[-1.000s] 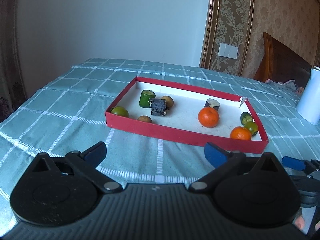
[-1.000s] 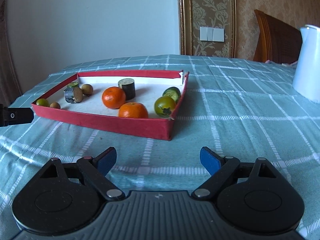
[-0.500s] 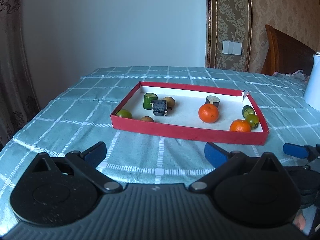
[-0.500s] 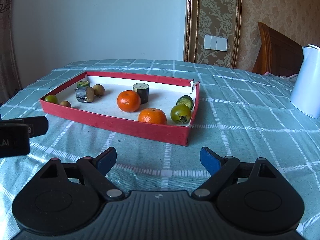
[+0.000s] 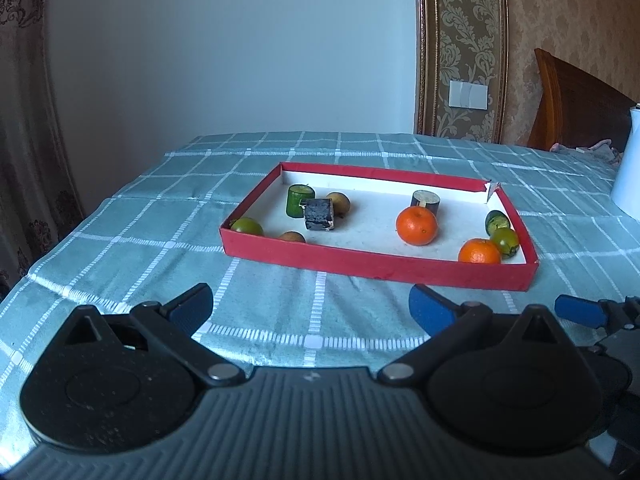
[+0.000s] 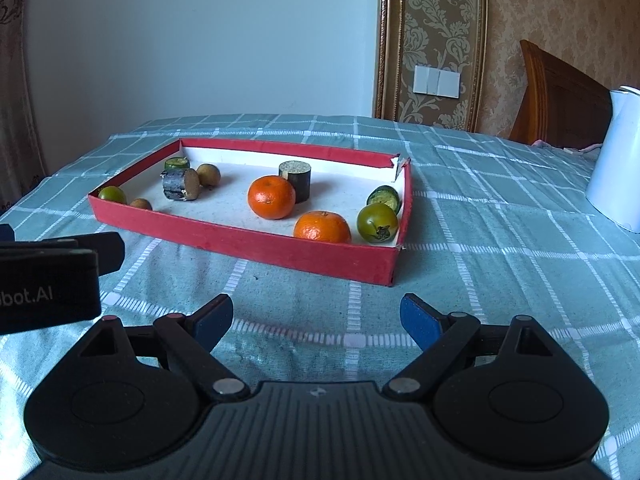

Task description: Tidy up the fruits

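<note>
We hold our left gripper (image 5: 310, 306) wide open and empty above the cloth (image 5: 140, 248), short of the tray (image 5: 360, 264). Our right gripper (image 6: 316, 314) hovers beside it, just as wide and just as empty.

In the tray, from left to right: a green fruit (image 5: 247, 226), a small brown fruit (image 5: 292, 236), a green cylinder (image 5: 299, 201), a dark block (image 5: 319, 215) with a brown fruit (image 5: 339, 201) behind it, a dark cylinder (image 5: 425, 200), an orange (image 5: 416, 225), a second orange (image 5: 479, 251), a green tomato (image 5: 506, 241) and a cucumber piece (image 5: 497, 221).

Every fruit we see lies inside the tray and none on the cloth. Kinds sit loosely mixed, so this fits either a finished gathering or a sorting yet to come; we cannot tell which.
</note>
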{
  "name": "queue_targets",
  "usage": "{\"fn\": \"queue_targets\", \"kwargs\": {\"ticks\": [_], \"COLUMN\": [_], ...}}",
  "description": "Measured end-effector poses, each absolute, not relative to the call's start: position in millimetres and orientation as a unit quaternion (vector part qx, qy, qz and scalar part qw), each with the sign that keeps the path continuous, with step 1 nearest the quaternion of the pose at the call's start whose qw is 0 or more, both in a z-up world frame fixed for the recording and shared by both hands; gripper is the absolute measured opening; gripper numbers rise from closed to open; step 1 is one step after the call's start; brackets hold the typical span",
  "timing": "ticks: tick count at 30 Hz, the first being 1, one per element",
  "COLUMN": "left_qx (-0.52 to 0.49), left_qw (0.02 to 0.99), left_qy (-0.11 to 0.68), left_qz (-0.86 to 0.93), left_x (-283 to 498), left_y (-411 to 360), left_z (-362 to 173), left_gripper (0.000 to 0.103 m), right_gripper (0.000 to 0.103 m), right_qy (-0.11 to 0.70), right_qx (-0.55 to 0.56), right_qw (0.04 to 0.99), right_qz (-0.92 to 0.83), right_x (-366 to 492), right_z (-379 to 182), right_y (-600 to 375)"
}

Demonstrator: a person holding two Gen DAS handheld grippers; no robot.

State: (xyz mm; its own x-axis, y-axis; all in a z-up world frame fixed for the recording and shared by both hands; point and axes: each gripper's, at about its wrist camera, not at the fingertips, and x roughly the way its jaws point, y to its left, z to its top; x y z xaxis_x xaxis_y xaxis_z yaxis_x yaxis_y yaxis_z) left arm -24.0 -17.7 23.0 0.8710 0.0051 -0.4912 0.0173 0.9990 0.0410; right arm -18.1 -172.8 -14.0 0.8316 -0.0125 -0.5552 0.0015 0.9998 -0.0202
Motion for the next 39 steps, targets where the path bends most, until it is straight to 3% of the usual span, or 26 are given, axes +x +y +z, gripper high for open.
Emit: {"fn": "queue_targets", "kwargs": {"ticks": [39], "left_qx": [0.061], "left_qw": [0.972], "left_qy": [0.226], "left_qz": [0.0], "left_x": [-25], "left_y": [-23], "left_z": [21], "left_gripper": [0.103], "right_gripper": [0.091], "right_qy": [0.295], "right_qx": [-0.028], "right_qw": [0.955], "right_qz": [0.016], "right_x": [-11], "right_z": [-18], "right_y": [-148]}}
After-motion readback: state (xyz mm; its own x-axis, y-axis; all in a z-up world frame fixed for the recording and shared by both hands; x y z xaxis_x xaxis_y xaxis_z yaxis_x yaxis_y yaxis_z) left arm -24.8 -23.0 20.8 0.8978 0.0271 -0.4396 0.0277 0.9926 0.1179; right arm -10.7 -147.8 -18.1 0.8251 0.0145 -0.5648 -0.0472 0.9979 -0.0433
